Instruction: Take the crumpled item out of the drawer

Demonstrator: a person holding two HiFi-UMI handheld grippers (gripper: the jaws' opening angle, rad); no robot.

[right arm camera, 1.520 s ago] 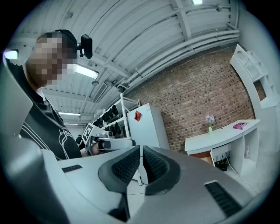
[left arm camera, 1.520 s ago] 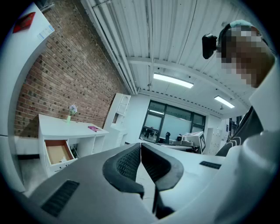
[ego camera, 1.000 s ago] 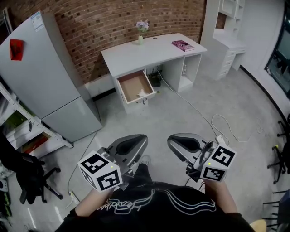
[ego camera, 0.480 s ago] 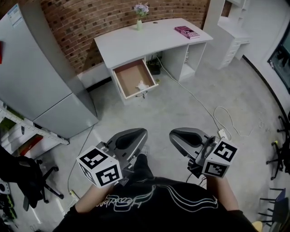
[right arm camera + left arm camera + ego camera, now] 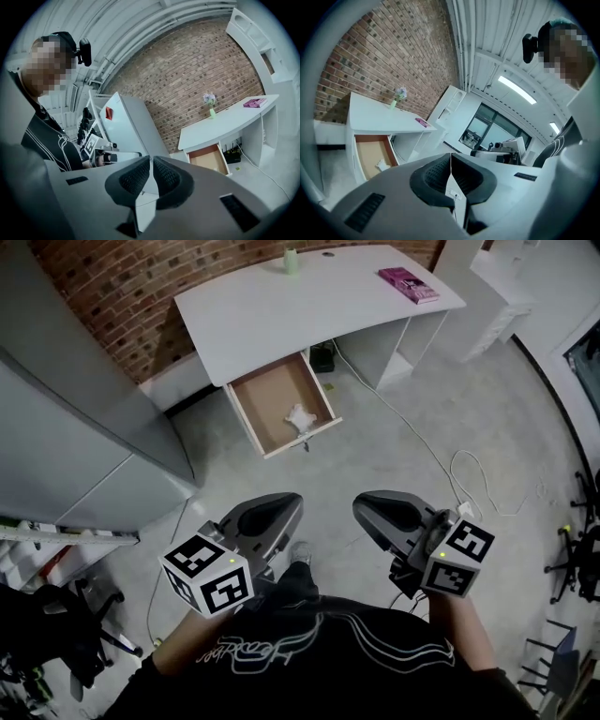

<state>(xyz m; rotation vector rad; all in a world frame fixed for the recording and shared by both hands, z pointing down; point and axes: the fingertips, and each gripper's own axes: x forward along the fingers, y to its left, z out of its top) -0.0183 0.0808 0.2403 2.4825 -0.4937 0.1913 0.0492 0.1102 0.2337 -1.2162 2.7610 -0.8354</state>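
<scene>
A white crumpled item (image 5: 299, 417) lies in the open wooden drawer (image 5: 272, 393) pulled out from the white desk (image 5: 281, 306); the crumpled item (image 5: 382, 165) also shows in the left gripper view. In the right gripper view I see the drawer (image 5: 208, 159), but the item is too small to make out there. Both grippers are held low, close to the person's body, far from the drawer. My left gripper (image 5: 274, 509) is shut with nothing between its jaws. My right gripper (image 5: 379, 507) is shut and empty too.
A pink book (image 5: 409, 284) and a small green vase (image 5: 291, 259) sit on the desk. A grey fridge (image 5: 66, 418) stands at the left. A white cable (image 5: 441, 460) trails over the grey floor. Black office chairs (image 5: 56, 648) stand at the lower left and right edge.
The head view has moved nearer the desk and tilted down; the drawer and crumpled item look larger and lower. Both grippers keep their place by the body, still shut.
</scene>
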